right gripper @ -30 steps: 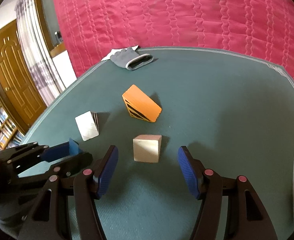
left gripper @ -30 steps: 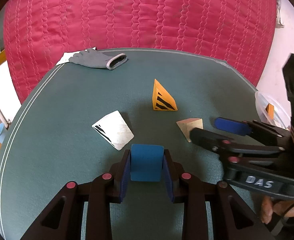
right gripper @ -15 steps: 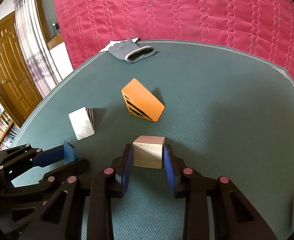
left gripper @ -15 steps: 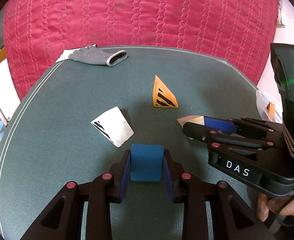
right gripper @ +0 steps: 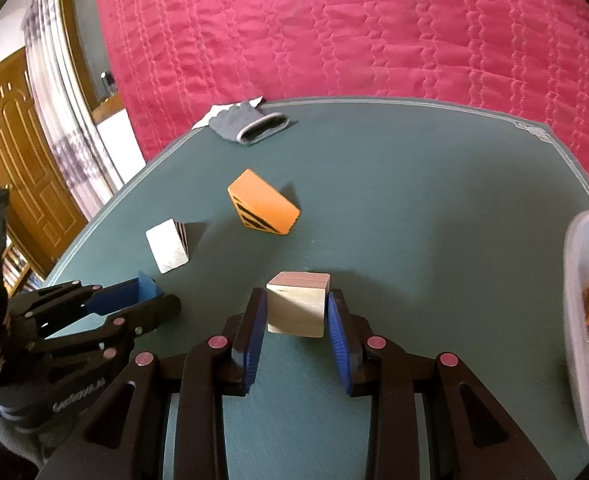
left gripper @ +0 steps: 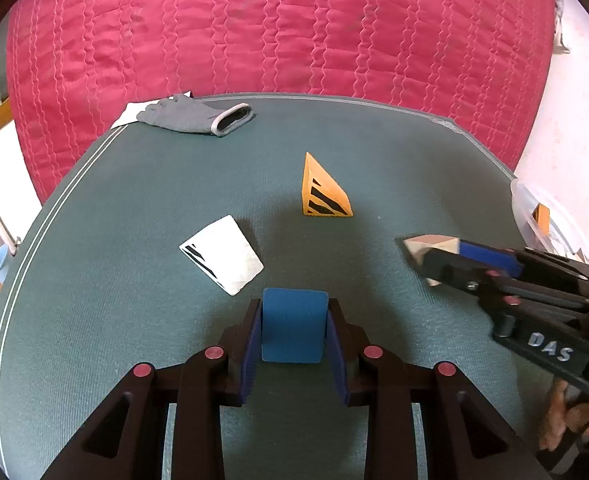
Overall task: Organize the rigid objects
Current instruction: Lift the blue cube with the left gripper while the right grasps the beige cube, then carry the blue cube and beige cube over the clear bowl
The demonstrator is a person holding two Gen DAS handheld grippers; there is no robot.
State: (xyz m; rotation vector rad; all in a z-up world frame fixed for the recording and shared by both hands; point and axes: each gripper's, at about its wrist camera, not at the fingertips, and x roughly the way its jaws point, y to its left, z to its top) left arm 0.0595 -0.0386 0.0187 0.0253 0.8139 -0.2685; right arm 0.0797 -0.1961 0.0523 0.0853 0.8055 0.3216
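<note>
My left gripper (left gripper: 293, 330) is shut on a blue block (left gripper: 294, 330) just above the green table. My right gripper (right gripper: 297, 314) is shut on a plain wooden block (right gripper: 297, 307) and holds it lifted off the table, toward the right. In the left wrist view the wooden block (left gripper: 428, 245) shows at the right, in the right gripper. An orange wedge with black stripes (left gripper: 322, 192) stands mid-table and also shows in the right wrist view (right gripper: 264, 208). A white wedge with black stripes (left gripper: 222, 254) lies left of it, seen too in the right wrist view (right gripper: 168, 246).
A grey work glove (left gripper: 196, 118) and a white paper lie at the table's far left corner. A clear plastic tub (right gripper: 582, 320) holding an orange block stands at the right edge. A red quilted cloth (left gripper: 278, 28) hangs behind the table.
My right gripper closed on the wooden block, lifted it and carried it to the right. My left gripper kept hold of the blue block and barely moved.
</note>
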